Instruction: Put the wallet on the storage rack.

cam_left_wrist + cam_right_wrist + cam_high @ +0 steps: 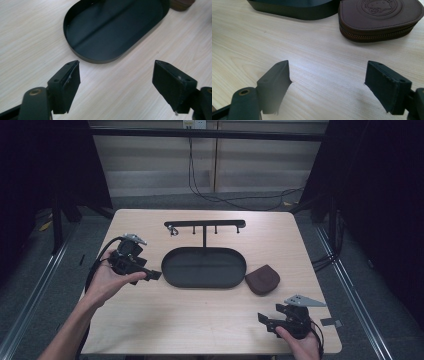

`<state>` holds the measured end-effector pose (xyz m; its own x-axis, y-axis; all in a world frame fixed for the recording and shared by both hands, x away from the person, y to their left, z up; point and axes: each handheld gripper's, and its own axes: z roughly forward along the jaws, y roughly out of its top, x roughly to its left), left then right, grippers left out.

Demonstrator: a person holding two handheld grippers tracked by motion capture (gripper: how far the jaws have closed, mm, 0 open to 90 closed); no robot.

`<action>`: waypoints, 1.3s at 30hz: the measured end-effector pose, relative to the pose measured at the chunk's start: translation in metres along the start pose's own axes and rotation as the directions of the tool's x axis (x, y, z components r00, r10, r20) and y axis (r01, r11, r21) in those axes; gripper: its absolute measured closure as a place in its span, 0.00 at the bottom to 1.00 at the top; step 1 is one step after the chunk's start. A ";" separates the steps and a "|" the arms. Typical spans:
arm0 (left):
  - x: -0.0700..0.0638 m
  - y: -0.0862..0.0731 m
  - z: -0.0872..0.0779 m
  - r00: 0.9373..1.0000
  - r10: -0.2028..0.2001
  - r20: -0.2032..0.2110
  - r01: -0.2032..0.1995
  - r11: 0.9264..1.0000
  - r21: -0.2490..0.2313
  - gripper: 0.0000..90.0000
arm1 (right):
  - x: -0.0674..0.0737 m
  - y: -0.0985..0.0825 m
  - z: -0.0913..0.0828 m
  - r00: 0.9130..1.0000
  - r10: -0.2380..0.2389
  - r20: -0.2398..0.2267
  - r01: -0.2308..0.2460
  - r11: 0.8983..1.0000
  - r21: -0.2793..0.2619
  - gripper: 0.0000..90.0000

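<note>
Approach step: my left tongs (pixel 154 275) stand apart, empty, beside tray (pixel 172 270); right tongs (pixel 263 321) apart, lower right. Next: grip the rim squarely.

A black oval metal tray (pixel 204 267) is sitting at the middle of the light wooden table (pixel 200 320). A black T-shaped hook stand (pixel 205 226) is standing just behind the tray. A brown zipped leather pouch (pixel 263 279) is lying just beside the tray's right end, between it and the near right corner.
</note>
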<state>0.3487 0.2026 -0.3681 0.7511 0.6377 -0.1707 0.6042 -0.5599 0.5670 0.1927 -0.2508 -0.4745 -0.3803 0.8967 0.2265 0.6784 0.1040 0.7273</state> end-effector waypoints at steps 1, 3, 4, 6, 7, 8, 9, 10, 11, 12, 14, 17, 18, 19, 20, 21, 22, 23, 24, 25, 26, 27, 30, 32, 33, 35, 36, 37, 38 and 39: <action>0.000 -0.005 0.001 1.000 -0.009 0.013 0.009 1.000 -0.010 0.23 | 0.000 0.000 0.000 1.000 0.000 0.000 0.000 1.000 0.001 0.22; -0.001 -0.012 0.004 1.000 -0.007 0.024 0.007 1.000 -0.004 0.20 | 0.000 0.000 0.000 1.000 0.001 -0.002 -0.001 1.000 0.001 0.22; -0.001 -0.016 0.004 1.000 -0.006 0.021 0.006 1.000 -0.004 0.20 | 0.000 0.001 0.001 1.000 0.005 -0.002 -0.005 1.000 0.003 0.22; -0.001 -0.026 0.003 1.000 -0.006 0.004 0.006 0.999 -0.037 0.20 | -0.001 0.001 0.001 1.000 0.005 -0.002 -0.005 1.000 0.002 0.22; -0.001 -0.031 0.003 1.000 -0.009 0.014 0.010 0.999 -0.044 0.19 | -0.001 0.001 0.001 1.000 0.009 -0.001 -0.009 1.000 0.001 0.22; 0.000 -0.036 0.002 0.999 -0.024 0.027 0.025 0.997 -0.067 0.19 | -0.001 0.001 0.000 1.000 0.017 -0.005 -0.017 1.000 0.002 0.22; 0.000 -0.040 0.001 0.999 -0.030 0.028 0.032 0.996 -0.080 0.19 | -0.002 0.001 0.000 1.000 0.024 -0.009 -0.024 1.000 0.000 0.22; 0.000 -0.044 0.000 0.999 -0.037 0.015 0.038 0.994 -0.098 0.19 | -0.003 0.002 0.000 1.000 0.028 -0.010 -0.028 1.000 0.002 0.21; -0.001 -0.048 0.000 0.999 -0.045 0.012 0.046 0.992 -0.115 0.19 | -0.003 0.002 0.001 1.000 0.029 -0.010 -0.029 1.000 0.003 0.21; 0.000 -0.052 0.001 0.999 -0.048 0.020 0.050 0.993 -0.109 0.19 | -0.004 0.003 0.001 0.999 0.030 -0.011 -0.030 1.000 0.005 0.21; -0.001 -0.061 0.003 0.999 -0.050 0.011 0.051 0.992 -0.115 0.19 | -0.004 0.004 0.003 1.000 0.030 -0.011 -0.029 0.999 0.014 0.19; -0.002 -0.075 0.009 0.998 -0.056 -0.008 0.055 0.993 -0.106 0.19 | -0.004 0.005 0.002 1.000 0.024 -0.016 -0.024 0.999 0.023 0.18; -0.002 -0.079 0.010 0.998 -0.061 -0.008 0.060 0.993 -0.097 0.19 | -0.004 0.005 0.002 0.999 0.029 -0.018 -0.028 0.999 0.024 0.18; -0.002 -0.084 0.011 0.997 -0.072 -0.008 0.071 0.992 -0.105 0.19 | -0.004 0.005 0.002 0.999 0.032 -0.018 -0.031 0.999 0.025 0.18; -0.002 -0.088 0.012 0.997 -0.077 -0.007 0.075 0.991 -0.106 0.20 | -0.004 0.005 0.001 0.999 0.033 -0.020 -0.032 0.999 0.024 0.18; -0.004 -0.093 0.013 0.997 -0.075 -0.017 0.072 0.992 -0.106 0.20 | -0.005 0.006 0.001 0.999 0.035 -0.022 -0.035 0.999 0.028 0.18; -0.006 -0.098 0.014 0.997 -0.076 -0.015 0.074 0.992 -0.106 0.20 | -0.005 0.006 0.001 0.999 0.034 -0.022 -0.034 0.999 0.030 0.18; -0.007 -0.103 0.016 0.997 -0.073 -0.014 0.071 0.991 -0.113 0.20 | -0.006 0.006 0.001 0.999 0.035 -0.020 -0.035 0.999 0.027 0.19; -0.009 -0.107 0.017 0.997 -0.077 -0.007 0.075 0.992 -0.105 0.20 | -0.007 0.006 0.000 0.999 0.042 -0.016 -0.042 0.999 0.028 0.20; -0.012 -0.111 0.017 0.998 -0.070 -0.005 0.069 0.993 -0.099 0.20 | -0.009 0.007 -0.001 0.999 0.045 -0.018 -0.044 0.999 0.026 0.20; -0.016 -0.116 0.017 0.998 -0.068 0.001 0.068 0.993 -0.102 0.21 | -0.010 0.007 -0.001 0.998 0.054 -0.017 -0.053 0.998 0.028 0.20; -0.017 -0.119 0.017 0.998 -0.061 0.010 0.062 0.993 -0.096 0.21 | -0.012 0.008 -0.002 0.998 0.059 -0.013 -0.059 0.998 0.030 0.21; -0.023 -0.131 0.014 0.999 -0.053 0.009 0.053 0.991 -0.121 0.21 | -0.015 0.010 -0.004 0.996 0.083 -0.032 -0.082 0.996 0.022 0.22; -0.026 -0.140 0.014 0.997 -0.061 0.041 0.066 0.990 -0.127 0.21 | -0.016 0.014 -0.007 0.994 0.098 -0.054 -0.097 0.995 0.023 0.23; -0.028 -0.146 0.014 0.998 -0.057 0.029 0.060 0.989 -0.138 0.21 | -0.016 0.016 -0.008 0.995 0.088 -0.048 -0.087 0.996 0.028 0.24; -0.031 -0.156 0.015 0.997 -0.055 0.049 0.061 0.991 -0.120 0.21 | -0.018 0.020 -0.009 0.996 0.078 -0.045 -0.077 0.997 0.025 0.26; -0.033 -0.160 0.016 0.997 -0.052 0.063 0.058 0.992 -0.108 0.21 | -0.019 0.022 -0.009 0.996 0.078 -0.049 -0.077 0.997 0.024 0.27; -0.034 -0.164 0.018 0.996 -0.040 0.077 0.048 0.994 -0.094 0.21 | -0.020 0.024 -0.008 0.995 0.080 -0.051 -0.079 0.997 0.023 0.27; -0.036 -0.168 0.020 0.996 -0.031 0.084 0.037 0.996 -0.079 0.21 | -0.022 0.026 -0.008 0.995 0.080 -0.052 -0.079 0.997 0.024 0.28; -0.039 -0.171 0.022 0.996 -0.029 0.083 0.035 0.997 -0.068 0.21 | -0.023 0.027 -0.007 0.995 0.081 -0.053 -0.079 0.996 0.031 0.27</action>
<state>0.2224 0.2619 -0.4757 0.7528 0.6075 -0.2534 0.6104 -0.5003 0.6141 0.2157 -0.2717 -0.4553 -0.3572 0.8781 0.3184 0.7253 0.0460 0.6869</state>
